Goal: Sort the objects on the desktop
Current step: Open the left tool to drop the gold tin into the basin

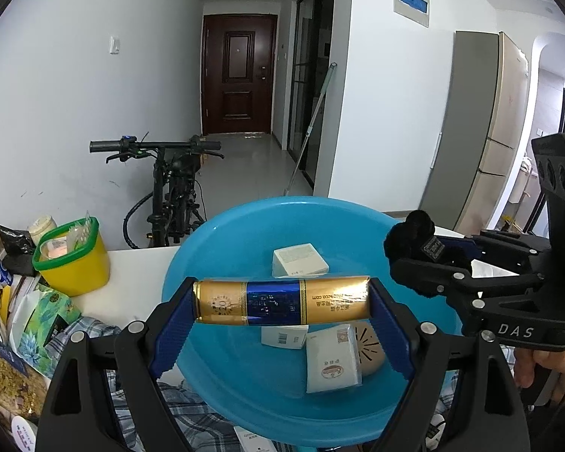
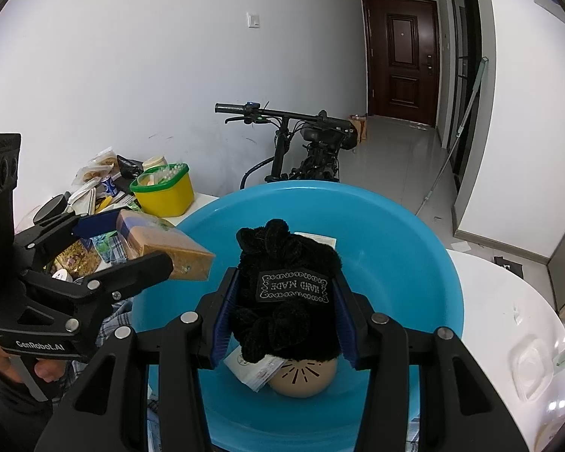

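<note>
My left gripper [image 1: 281, 303] is shut on a gold and blue carton [image 1: 281, 301], held crosswise above a blue basin [image 1: 214, 369]. In the basin lie a white box [image 1: 299, 260], a white packet [image 1: 332, 363] and a beige round disc [image 1: 369, 344]. My right gripper [image 2: 286, 320] is shut on a black fuzzy scrunchie [image 2: 286, 312] with a "HAND MADE" label, above the same basin [image 2: 406, 263]. The right gripper shows at the right of the left wrist view [image 1: 414, 252]; the left gripper with the carton shows at the left of the right wrist view [image 2: 139, 248].
A yellow tub [image 1: 73, 263] with a green rim stands left of the basin on the white table [image 1: 132, 282]. Snack bags and packets [image 1: 15, 320] crowd the left side. A checked cloth [image 1: 192, 422] lies under the basin. A bicycle [image 1: 169, 196] stands behind the table.
</note>
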`<state>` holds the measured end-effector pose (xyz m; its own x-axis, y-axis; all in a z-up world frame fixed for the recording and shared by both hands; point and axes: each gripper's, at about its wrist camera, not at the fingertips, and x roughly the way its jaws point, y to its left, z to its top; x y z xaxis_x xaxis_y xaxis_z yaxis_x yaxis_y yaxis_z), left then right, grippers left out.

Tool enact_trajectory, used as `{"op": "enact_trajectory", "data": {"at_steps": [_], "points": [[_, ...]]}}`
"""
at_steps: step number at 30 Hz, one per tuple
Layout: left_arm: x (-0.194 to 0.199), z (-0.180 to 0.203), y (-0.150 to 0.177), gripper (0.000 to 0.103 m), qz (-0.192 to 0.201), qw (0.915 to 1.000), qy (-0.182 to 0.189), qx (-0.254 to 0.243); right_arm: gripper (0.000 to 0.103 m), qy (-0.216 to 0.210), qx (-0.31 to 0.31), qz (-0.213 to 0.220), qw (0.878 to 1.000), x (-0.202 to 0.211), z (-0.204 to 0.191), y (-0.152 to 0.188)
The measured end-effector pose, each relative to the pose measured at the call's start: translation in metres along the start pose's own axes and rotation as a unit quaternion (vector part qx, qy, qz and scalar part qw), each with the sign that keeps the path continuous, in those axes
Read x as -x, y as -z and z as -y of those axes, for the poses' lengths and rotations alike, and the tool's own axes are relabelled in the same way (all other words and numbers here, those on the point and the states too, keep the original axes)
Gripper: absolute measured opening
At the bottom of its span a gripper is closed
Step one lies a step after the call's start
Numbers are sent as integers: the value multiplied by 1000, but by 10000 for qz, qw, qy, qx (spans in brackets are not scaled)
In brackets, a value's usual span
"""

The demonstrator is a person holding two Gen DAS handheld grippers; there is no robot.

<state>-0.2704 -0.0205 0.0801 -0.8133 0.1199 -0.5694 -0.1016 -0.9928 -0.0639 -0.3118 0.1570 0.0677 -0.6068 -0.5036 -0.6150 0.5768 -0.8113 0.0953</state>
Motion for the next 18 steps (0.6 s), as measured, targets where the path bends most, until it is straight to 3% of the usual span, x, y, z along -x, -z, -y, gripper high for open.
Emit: {"op": "enact_trajectory", "data": {"at_steps": [18], "points": [[4,-10,-1,88,97,9999,-12,85,47,120,96,-19,9999,-2,-5,-1]]}}
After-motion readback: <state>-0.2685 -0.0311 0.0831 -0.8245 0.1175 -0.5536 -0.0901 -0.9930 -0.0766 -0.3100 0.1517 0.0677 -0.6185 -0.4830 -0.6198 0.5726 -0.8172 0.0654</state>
